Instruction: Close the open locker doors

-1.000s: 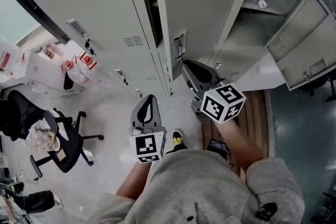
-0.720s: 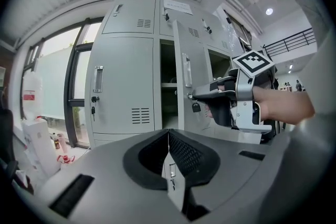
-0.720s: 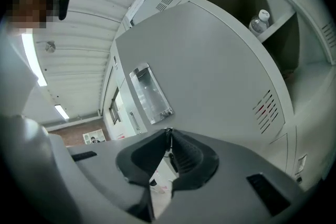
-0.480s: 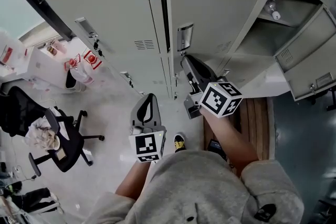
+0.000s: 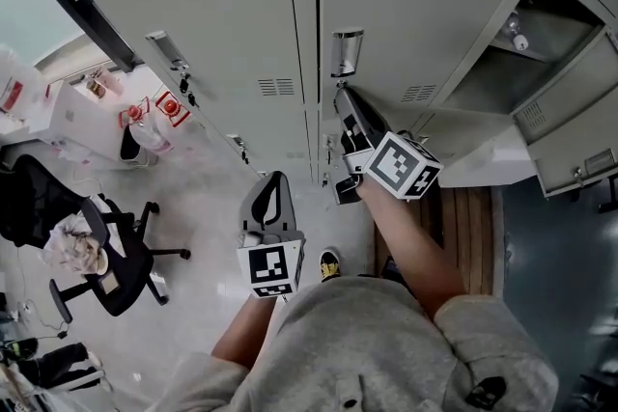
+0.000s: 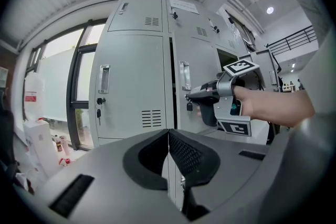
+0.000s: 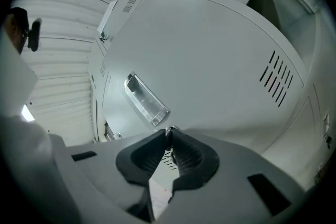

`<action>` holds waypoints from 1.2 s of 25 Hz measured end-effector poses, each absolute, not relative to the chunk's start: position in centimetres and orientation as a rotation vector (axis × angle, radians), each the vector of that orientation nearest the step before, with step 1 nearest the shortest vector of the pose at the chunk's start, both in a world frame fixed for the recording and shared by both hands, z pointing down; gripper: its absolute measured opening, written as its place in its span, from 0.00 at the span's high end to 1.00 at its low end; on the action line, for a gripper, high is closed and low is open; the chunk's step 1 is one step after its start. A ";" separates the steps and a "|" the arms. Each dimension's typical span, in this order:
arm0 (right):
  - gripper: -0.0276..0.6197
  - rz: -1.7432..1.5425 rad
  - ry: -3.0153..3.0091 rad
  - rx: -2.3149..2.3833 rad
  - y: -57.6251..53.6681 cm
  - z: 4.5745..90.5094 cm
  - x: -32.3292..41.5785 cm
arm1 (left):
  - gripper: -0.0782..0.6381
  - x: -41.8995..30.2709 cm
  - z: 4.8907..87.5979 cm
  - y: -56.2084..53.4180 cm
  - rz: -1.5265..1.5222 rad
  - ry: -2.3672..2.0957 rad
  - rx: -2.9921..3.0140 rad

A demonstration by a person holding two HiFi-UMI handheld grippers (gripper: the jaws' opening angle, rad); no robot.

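The grey locker door (image 5: 415, 14) lies almost flush with the row; a thin dark gap shows along its hinge side in the left gripper view. My right gripper (image 5: 340, 96) points at the door just below its metal handle (image 5: 346, 53). Its jaws are together on a small metal key (image 7: 169, 129) at the lock, and a key tag (image 6: 189, 106) hangs under the tips. My left gripper (image 5: 273, 180) hangs back, lower and to the left, shut with nothing in it (image 6: 168, 132). From the right gripper view the door (image 7: 220, 50) and handle (image 7: 146, 98) fill the picture.
Right of the door another locker compartment (image 5: 541, 43) stands open with a plastic bottle (image 5: 517, 36) on its shelf, and a lower door (image 5: 575, 150) hangs out. A wooden platform (image 5: 468, 227) lies below. An office chair (image 5: 106, 265) and boxes stand at the left.
The door has swung from half open to almost flush with the lockers. My right gripper went with it towards the locker front and rolled. The left gripper barely shifted.
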State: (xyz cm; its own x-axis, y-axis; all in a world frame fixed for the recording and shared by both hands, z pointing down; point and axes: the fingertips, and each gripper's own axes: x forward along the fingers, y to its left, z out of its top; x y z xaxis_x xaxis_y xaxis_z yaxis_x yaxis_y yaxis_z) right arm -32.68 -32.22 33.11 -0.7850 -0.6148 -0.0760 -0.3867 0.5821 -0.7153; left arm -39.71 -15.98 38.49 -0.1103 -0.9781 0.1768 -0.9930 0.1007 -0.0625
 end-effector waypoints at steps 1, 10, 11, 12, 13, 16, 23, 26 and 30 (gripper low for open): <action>0.87 -1.029 2.484 -0.821 -32.5 33.1 -32.8 | 0.88 -39.8 38.5 -16.0 0.249 -2.263 2.032; 0.87 -1.004 2.471 -0.886 -34.7 33.1 -34.2 | 0.88 -40.8 38.5 -16.1 0.224 -2.271 2.026; 0.87 -0.999 2.473 -0.892 -35.0 33.1 -34.3 | 0.88 -40.9 38.4 -16.0 0.221 -2.273 2.025; 0.87 -0.995 2.475 -0.897 -35.2 33.1 -34.4 | 0.88 -41.0 38.4 -16.0 0.218 -2.275 2.023; 0.87 -0.988 2.477 -0.902 -35.4 33.1 -34.5 | 0.88 -41.2 38.4 -16.0 0.217 -2.277 2.021; 0.87 -0.964 2.489 -0.908 -35.5 33.1 -34.6 | 0.88 -41.8 38.4 -16.0 0.216 -2.287 2.013; 0.87 -0.875 2.603 -0.909 -35.2 33.1 -35.1 | 0.88 -42.3 38.6 -16.2 0.207 -2.300 2.013; 0.83 -0.794 2.695 -0.919 -35.2 33.1 -35.0 | 0.88 -41.7 38.4 -16.4 0.197 -2.285 2.037; 0.76 -0.526 2.834 -0.981 -34.5 32.7 -34.6 | 0.87 -41.2 38.6 -16.1 0.187 -2.279 2.046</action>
